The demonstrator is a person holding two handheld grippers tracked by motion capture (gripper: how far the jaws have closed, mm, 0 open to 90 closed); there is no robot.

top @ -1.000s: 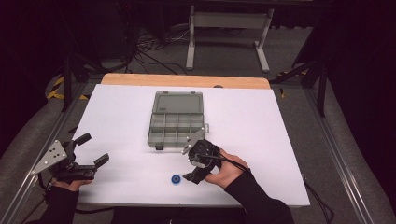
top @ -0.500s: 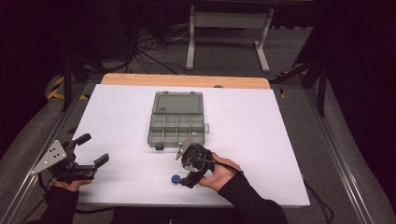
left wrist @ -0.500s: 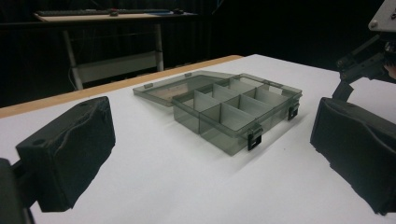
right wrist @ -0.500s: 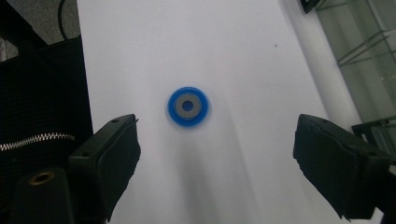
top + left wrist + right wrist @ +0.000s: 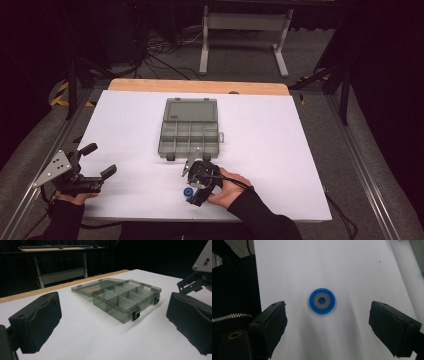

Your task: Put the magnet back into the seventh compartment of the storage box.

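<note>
Right gripper hangs nose-down at the near table edge w/ its 2 black jaws wide apart, empty, straddling the small flat blue ring w/ grey metal centre, which lies on the white tabletop btwn the pads but touches neither. Risk: the disc is thin and flat, so pads closing too high could skate over it or flick it off the near edge. Left gripper sits well apart at left, jaws also spread, holding nothing; farther back the open smoky-grey plastic compartment box has small cells, so a sloppy drop could land the ring in the wrong 1.
</note>
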